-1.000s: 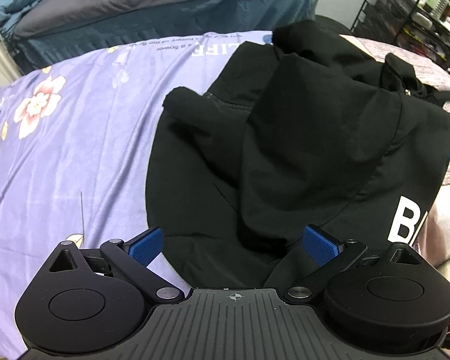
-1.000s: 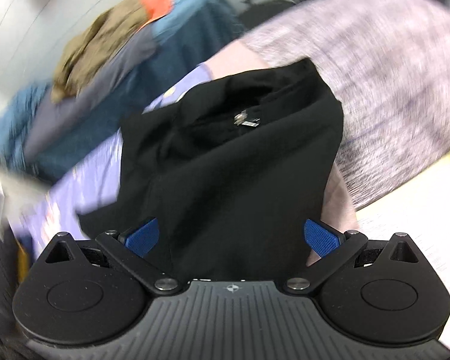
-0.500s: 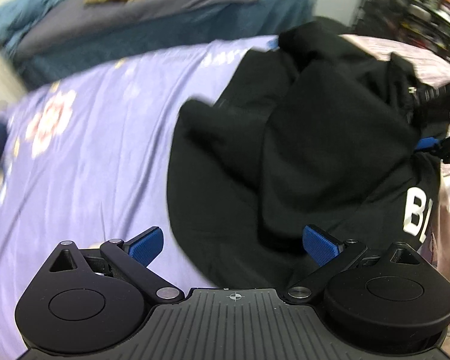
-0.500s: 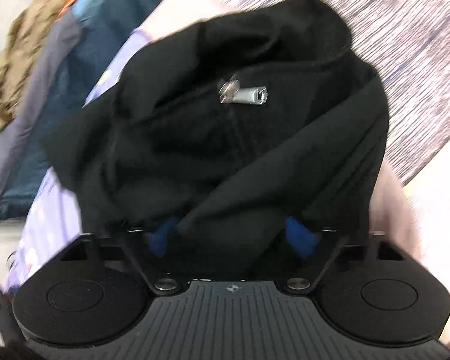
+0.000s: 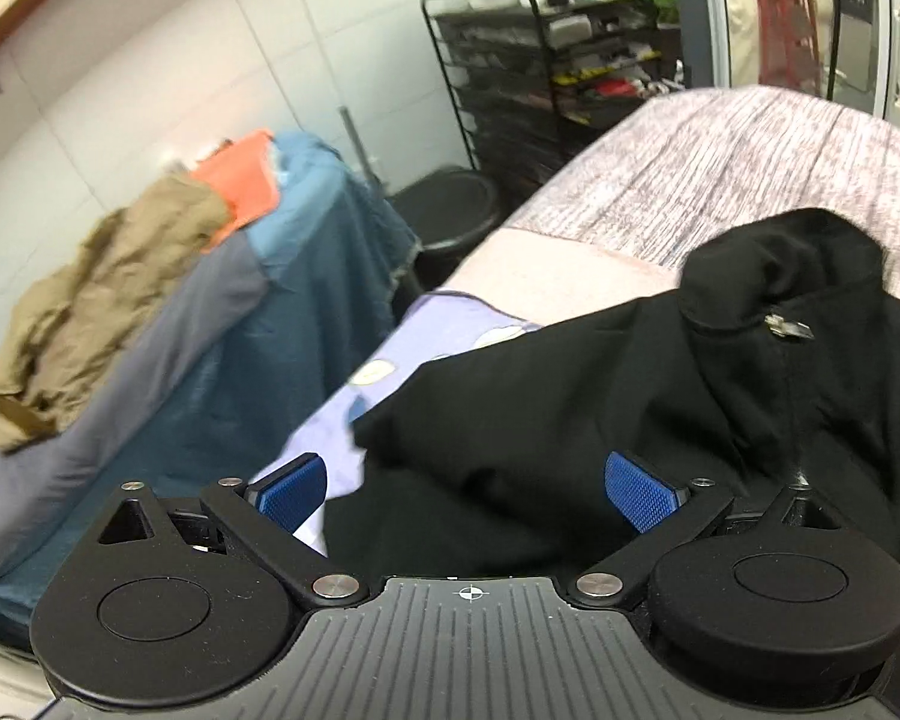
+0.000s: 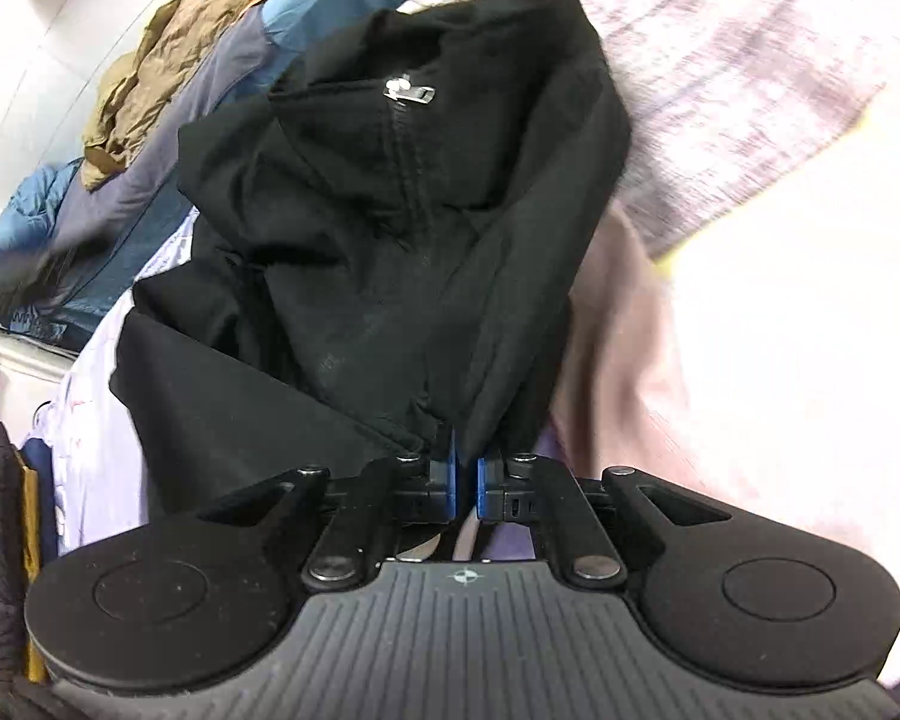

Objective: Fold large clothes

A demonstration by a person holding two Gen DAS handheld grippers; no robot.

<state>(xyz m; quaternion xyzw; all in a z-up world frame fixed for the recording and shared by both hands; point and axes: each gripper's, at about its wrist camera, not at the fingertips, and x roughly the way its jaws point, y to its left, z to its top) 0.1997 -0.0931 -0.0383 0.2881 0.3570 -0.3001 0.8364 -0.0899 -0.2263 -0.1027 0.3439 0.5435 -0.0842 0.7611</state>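
A black zip-up jacket (image 6: pixel 390 228) lies crumpled on a bed, its silver zip pull (image 6: pixel 411 91) near the collar. My right gripper (image 6: pixel 465 468) is shut on a fold of the jacket's near edge, blue pads pinching the cloth. In the left wrist view the same jacket (image 5: pixel 600 396) fills the right half, zip pull (image 5: pixel 787 327) on the right. My left gripper (image 5: pixel 468 483) stands open over the jacket's left edge, nothing pressed between its blue pads (image 5: pixel 639 489).
The bed carries a lilac floral sheet (image 5: pixel 342 414) and a grey-pink striped cover (image 5: pixel 738 168). Beyond it stands a second bed with a blue-grey cover (image 5: pixel 198 330), olive clothes (image 5: pixel 102 288) and an orange item. A black wire rack (image 5: pixel 510 60) stands at the back.
My right gripper came down onto the jacket's edge and shut on it. My left gripper swung across and rolled, now facing the jacket's collar side and the far wall, still open.
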